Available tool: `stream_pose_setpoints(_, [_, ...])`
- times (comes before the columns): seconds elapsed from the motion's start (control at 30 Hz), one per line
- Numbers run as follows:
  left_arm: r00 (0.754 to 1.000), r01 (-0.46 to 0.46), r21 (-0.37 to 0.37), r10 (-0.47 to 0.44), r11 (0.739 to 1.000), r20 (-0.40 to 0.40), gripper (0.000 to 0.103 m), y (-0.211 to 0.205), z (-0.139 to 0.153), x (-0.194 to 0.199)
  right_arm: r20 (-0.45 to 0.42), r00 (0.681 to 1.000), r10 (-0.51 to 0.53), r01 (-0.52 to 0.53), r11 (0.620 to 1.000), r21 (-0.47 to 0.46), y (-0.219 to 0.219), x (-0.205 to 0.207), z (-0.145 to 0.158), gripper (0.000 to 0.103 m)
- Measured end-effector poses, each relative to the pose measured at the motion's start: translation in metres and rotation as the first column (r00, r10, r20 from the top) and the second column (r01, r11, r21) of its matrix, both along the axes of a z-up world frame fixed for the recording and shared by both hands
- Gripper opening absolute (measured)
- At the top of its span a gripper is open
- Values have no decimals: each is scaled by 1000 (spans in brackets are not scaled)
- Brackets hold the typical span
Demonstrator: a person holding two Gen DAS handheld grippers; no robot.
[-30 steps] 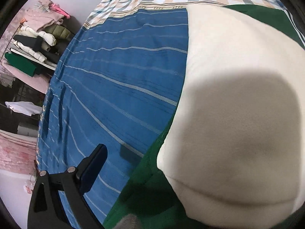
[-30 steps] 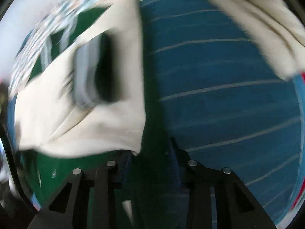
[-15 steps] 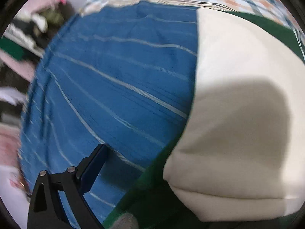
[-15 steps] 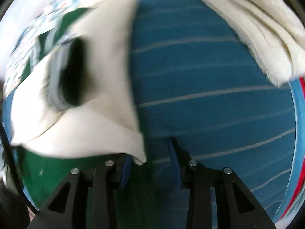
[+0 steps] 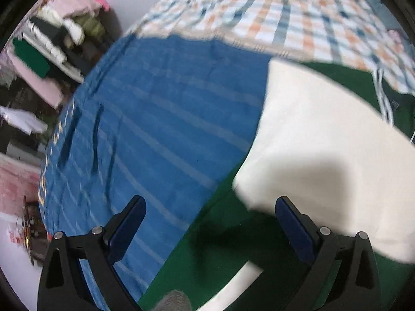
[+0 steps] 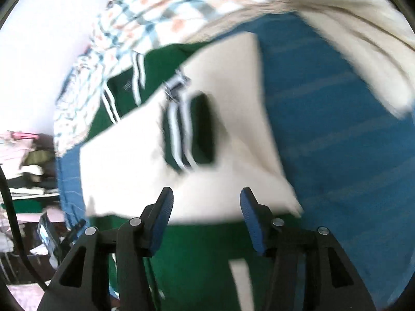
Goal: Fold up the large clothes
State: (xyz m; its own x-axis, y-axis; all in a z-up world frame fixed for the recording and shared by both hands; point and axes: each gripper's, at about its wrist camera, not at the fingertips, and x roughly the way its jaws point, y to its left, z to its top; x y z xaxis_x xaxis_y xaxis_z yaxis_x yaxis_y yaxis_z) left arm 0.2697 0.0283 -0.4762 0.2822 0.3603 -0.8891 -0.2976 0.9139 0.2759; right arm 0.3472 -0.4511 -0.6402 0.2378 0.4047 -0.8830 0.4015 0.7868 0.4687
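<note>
A large green and cream garment lies on a blue striped bedspread [image 5: 160, 129]. Its cream panel [image 5: 324, 140] is folded over the green body [image 5: 220, 254]. In the right wrist view the cream panel [image 6: 124, 171] carries a green cuff with white stripes [image 6: 186, 134], and green cloth [image 6: 202, 259] lies below it. My left gripper [image 5: 210, 212] is open and empty above the garment's near left edge. My right gripper [image 6: 205, 202] is open and empty above the fold's near edge.
A checked sheet [image 5: 285, 15] covers the far end of the bed. A cream blanket [image 6: 358, 41] is heaped at the right side. Shelves with folded clothes [image 5: 49, 41] stand beyond the bed's left edge. The views are motion blurred.
Both grippers have opened and let go of the cloth. They have pulled back from the garment, and the cream panel now lies folded flat over the green body.
</note>
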Motion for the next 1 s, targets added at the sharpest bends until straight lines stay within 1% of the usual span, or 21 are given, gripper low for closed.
stream_pose_setpoints(0.1, [998,45,6,-46,999,42,103,-17,1,31,-34,999,-12,13,999,30,10,35,-38,57])
stream_pose_setpoints(0.17, [995,85,23,-86,996,42,103,-27,-10,51,-71,997,21,-19,999,29,15,49,-62,55])
stream_pose_setpoints(0.2, [993,112,30,-112,993,25,103,-32,-19,62,-66,997,33,-32,999,13,20,56,-70,30])
stream_pose_setpoints(0.23, [991,132,31,-132,991,8,103,-35,-26,68,-54,998,46,-46,999,2,25,58,-70,14])
stream_pose_setpoints(0.27, [986,162,29,-161,986,-41,103,-39,-44,76,-47,997,59,-60,998,-28,30,58,-68,12])
stream_pose_setpoints(0.3, [981,176,15,-174,984,-85,103,-39,-59,80,-36,997,67,-69,996,-58,28,45,-59,11])
stream_pose_setpoints(0.33, [976,183,-22,-184,983,-118,103,-39,-73,83,-28,998,58,-61,991,-116,26,42,-51,11])
stream_pose_setpoints(0.37, [975,182,-40,-186,982,-125,103,-39,-79,82,-40,999,33,-40,986,-161,25,45,-52,11])
stream_pose_setpoints(0.4, [976,181,-40,-184,983,-118,103,-38,-79,80,-72,997,-8,-4,987,-161,17,40,-57,11])
stream_pose_setpoints(0.47, [979,176,-4,-176,984,-107,103,-37,-63,73,-129,990,-59,49,995,-83,-7,34,-74,14])
stream_pose_setpoints(0.53, [984,167,-9,-167,986,-56,103,-32,-32,50,-166,984,-65,57,997,-47,-6,31,-72,26])
stream_pose_setpoints(0.57, [987,160,-3,-160,987,-33,103,-29,-19,37,-167,984,-60,53,998,-44,-3,28,-67,27])
stream_pose_setpoints(0.6, [989,149,10,-149,989,-16,103,-25,-4,18,-143,989,-48,45,999,-28,3,19,-51,28])
stream_pose_setpoints(0.63, [990,139,14,-139,990,-12,103,-23,2,4,-127,991,-37,34,999,-20,10,13,-41,32])
stream_pose_setpoints(0.67, [992,123,19,-122,992,-13,103,-21,11,-16,-114,993,-19,19,1000,3,17,3,-28,32])
stream_pose_setpoints(0.7, [994,102,28,-101,994,-28,103,-17,17,-42,-106,994,-4,8,999,40,25,-8,-18,32])
stream_pose_setpoints(0.73, [995,90,31,-89,995,-44,103,-14,18,-57,-109,994,20,-8,995,102,42,-22,-11,32])
stream_pose_setpoints(0.77, [995,73,38,-70,997,-72,103,-15,17,-82,-125,991,50,-29,986,164,59,-34,-9,33])
stream_pose_setpoints(0.83, [991,48,48,-41,998,-129,103,-14,5,-126,-170,978,120,-63,949,308,102,-52,-21,33])
stream_pose_setpoints(0.9, [980,29,60,-17,998,-198,103,-11,-19,-154,-232,952,199,-79,894,440,144,-79,-50,33])
stream_pose_setpoints(1.0, [965,-11,53,24,999,-261,103,-4,-57,-176,-293,918,266,-87,858,507,192,-96,-88,33])
